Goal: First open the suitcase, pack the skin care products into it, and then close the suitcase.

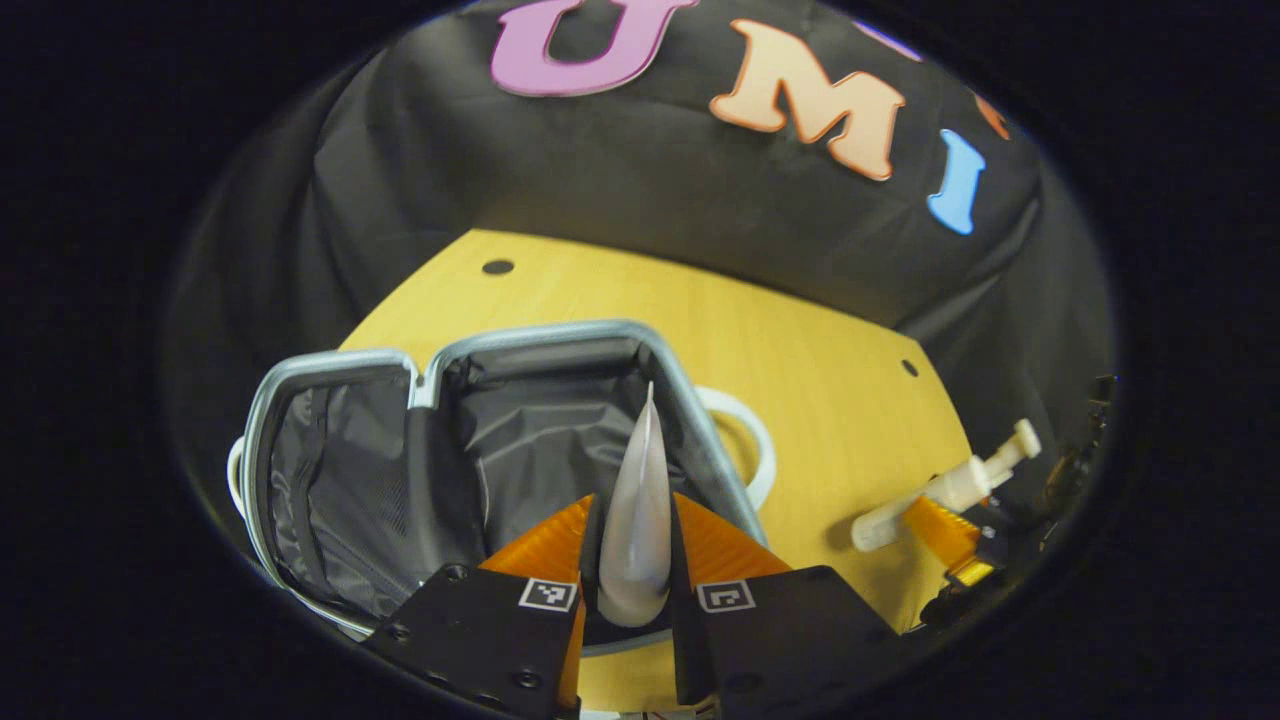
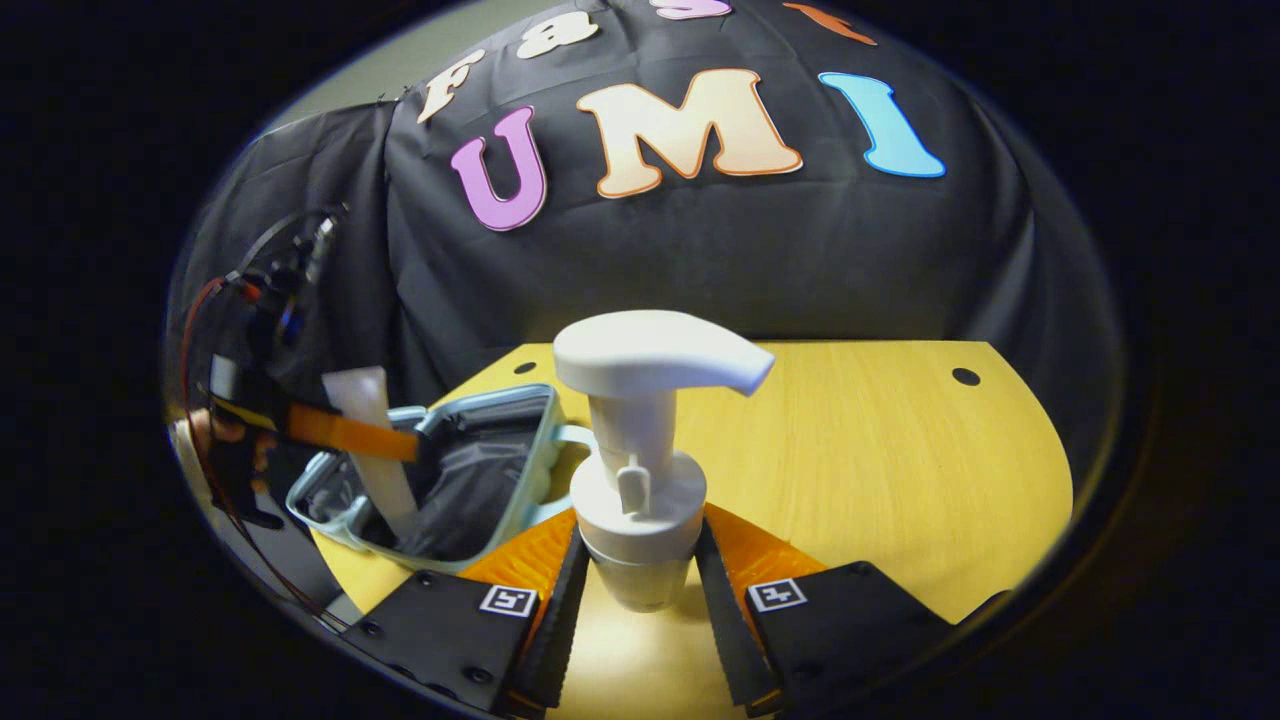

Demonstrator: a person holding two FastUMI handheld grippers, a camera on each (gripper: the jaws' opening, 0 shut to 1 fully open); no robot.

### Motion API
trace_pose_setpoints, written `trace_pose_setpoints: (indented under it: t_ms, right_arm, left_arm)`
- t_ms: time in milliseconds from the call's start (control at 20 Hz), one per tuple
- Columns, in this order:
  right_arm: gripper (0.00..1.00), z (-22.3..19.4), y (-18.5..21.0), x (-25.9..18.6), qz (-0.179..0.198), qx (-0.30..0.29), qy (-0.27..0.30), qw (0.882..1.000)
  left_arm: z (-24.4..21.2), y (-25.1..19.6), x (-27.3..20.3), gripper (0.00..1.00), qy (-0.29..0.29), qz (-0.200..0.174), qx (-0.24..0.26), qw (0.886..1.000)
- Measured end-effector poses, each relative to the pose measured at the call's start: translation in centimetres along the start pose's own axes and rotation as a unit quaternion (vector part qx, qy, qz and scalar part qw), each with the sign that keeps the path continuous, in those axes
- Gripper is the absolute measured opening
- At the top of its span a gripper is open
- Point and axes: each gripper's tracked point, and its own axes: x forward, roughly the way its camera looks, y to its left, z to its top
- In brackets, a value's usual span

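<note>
Grey lining shows inside the open suitcase (image 1: 560,420), which lies flat with both halves spread on the yellow wooden tabletop (image 1: 820,380), so the opening step looks done and the packing is under way. In the left gripper view the left gripper (image 1: 634,560) has its fingers pressed on a pale squeeze tube (image 1: 638,510), holding it over the right-hand half of the case, crimped end pointing away. In the right gripper view the right gripper (image 2: 640,570) has its fingers clamped around the collar of a white pump bottle (image 2: 640,440), upright above the bare tabletop (image 2: 900,450) and off to the side of the suitcase (image 2: 470,470), whose pale blue rim and looped handle sit just behind it. The tube is soft and tapered, so I'd guess it could slide out of the pinch or land on the rim and roll off instead of dropping into the lining. The pump bottle is top-heavy with its grip high, so a quick swing might tilt it, and the two grippers could crowd each other over the case. Black cloth drapes the booth wall (image 2: 700,260) behind the tabletop, which has a few small dark holes.
</note>
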Motion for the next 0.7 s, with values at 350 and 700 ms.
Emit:
trace_pose_setpoints:
  t_ms: [350,700]
  right_arm:
    - [0.60,2.4,7.5,0.2,0.049,0.005,0.013,0.999]
    - [0.59,1.5,14.3,4.1,0.117,-0.007,0.071,0.991]
  left_arm:
    - [-3.0,4.0,3.8,0.33,0.073,0.011,-0.036,0.997]
    - [0.4,6.0,-1.9,0.96,0.005,-0.001,-0.071,0.997]
